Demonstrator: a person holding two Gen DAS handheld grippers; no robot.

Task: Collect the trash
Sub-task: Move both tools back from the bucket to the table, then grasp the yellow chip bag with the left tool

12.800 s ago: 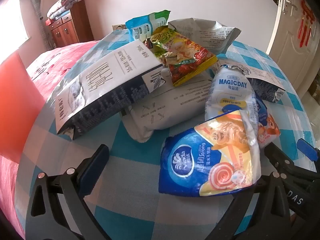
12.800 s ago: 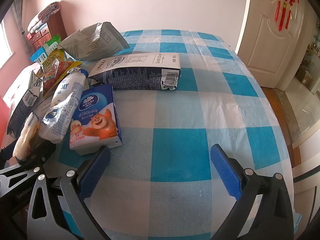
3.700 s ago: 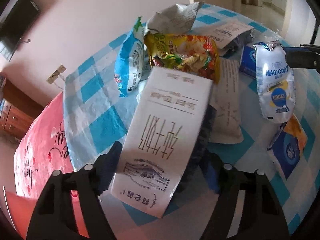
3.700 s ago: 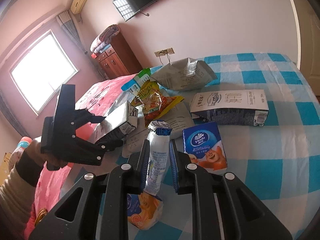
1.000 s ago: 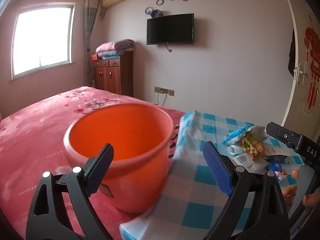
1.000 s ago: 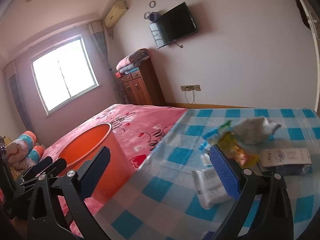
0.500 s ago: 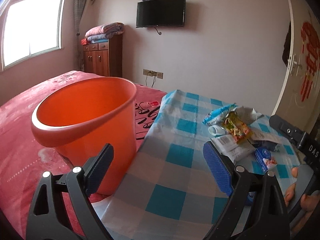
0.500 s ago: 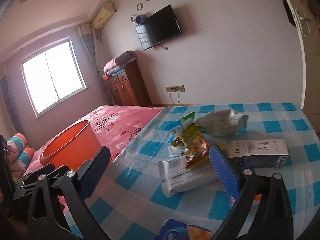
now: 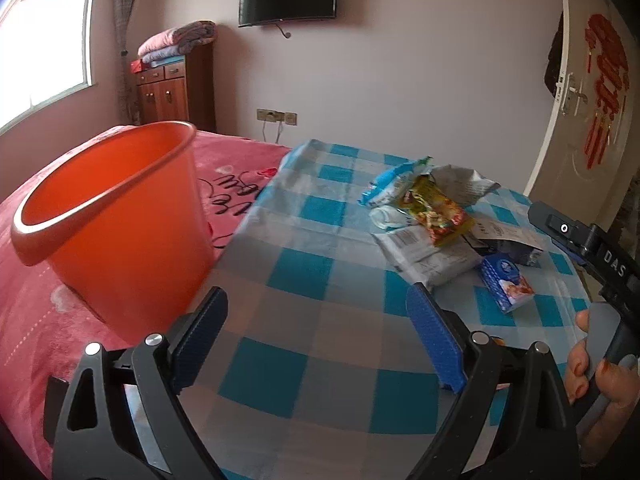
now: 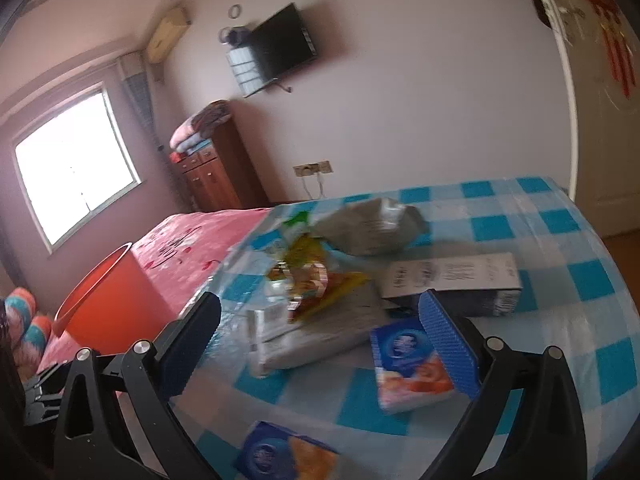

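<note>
Both grippers are standing wide open with nothing between their blue pads, so the step in hand is judged to be the reach for another piece of trash, not a drop. The left gripper [image 9: 316, 336] is hanging over the near edge of the checked table [image 9: 304, 276], and the orange bucket [image 9: 116, 216] is sitting on the pink bed just beside the table's left edge; what it holds cannot be seen. The right gripper [image 10: 320, 340] is pointing at the pile of trash lying toward the table's far right side: a yellow snack bag [image 10: 308, 280] on top of a flat white packet [image 10: 312, 340], a crumpled grey bag [image 10: 372, 228] behind them, a long carton [image 10: 452, 280] to the right and a small blue tissue pack [image 10: 404, 364] nearest its right pad. A blue and orange wrapper [image 10: 284, 456] is lying at the near edge. The next move probably calls for lowering the open pads around one loose item, the tissue pack being closest, closing on it, then carrying it across to the bucket.
</note>
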